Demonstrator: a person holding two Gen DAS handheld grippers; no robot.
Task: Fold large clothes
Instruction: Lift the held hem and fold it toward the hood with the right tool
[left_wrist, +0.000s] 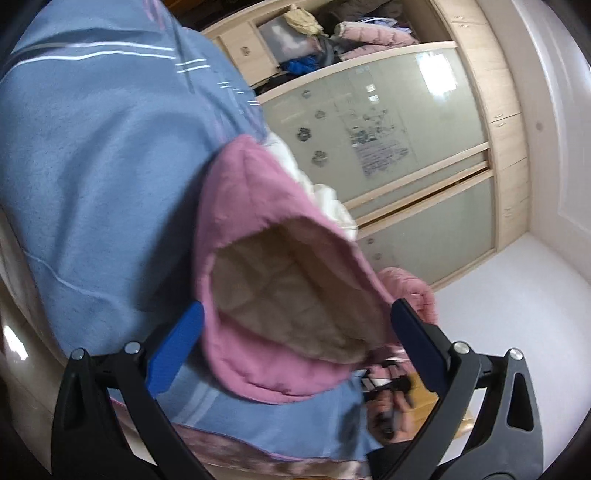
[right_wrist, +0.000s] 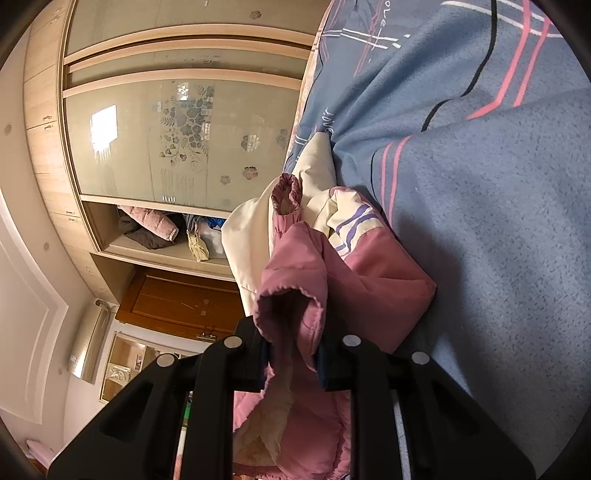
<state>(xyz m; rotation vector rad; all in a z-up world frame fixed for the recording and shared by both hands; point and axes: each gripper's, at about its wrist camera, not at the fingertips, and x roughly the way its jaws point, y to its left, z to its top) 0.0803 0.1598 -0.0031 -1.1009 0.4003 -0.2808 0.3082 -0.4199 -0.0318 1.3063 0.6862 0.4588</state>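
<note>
A pink and cream padded jacket (left_wrist: 255, 206) lies on a blue striped blanket (left_wrist: 92, 177) on the bed. In the left wrist view its hood, with cream lining (left_wrist: 280, 295), sits between the blue fingers of my left gripper (left_wrist: 295, 350), which is open wide and holds nothing. In the right wrist view my right gripper (right_wrist: 291, 365) is shut on a pink fold of the jacket (right_wrist: 295, 280). A pink elastic cuff (right_wrist: 286, 194) and cream panels show beyond it. The right gripper and the hand holding it (left_wrist: 388, 410) show low in the left wrist view.
A wooden wardrobe with frosted sliding doors (left_wrist: 388, 147) stands beside the bed. Its open shelf holds piled clothes (left_wrist: 351, 37). In the right wrist view there is the same wardrobe (right_wrist: 166, 140), a brown door (right_wrist: 184, 302) and the blue blanket (right_wrist: 480, 221).
</note>
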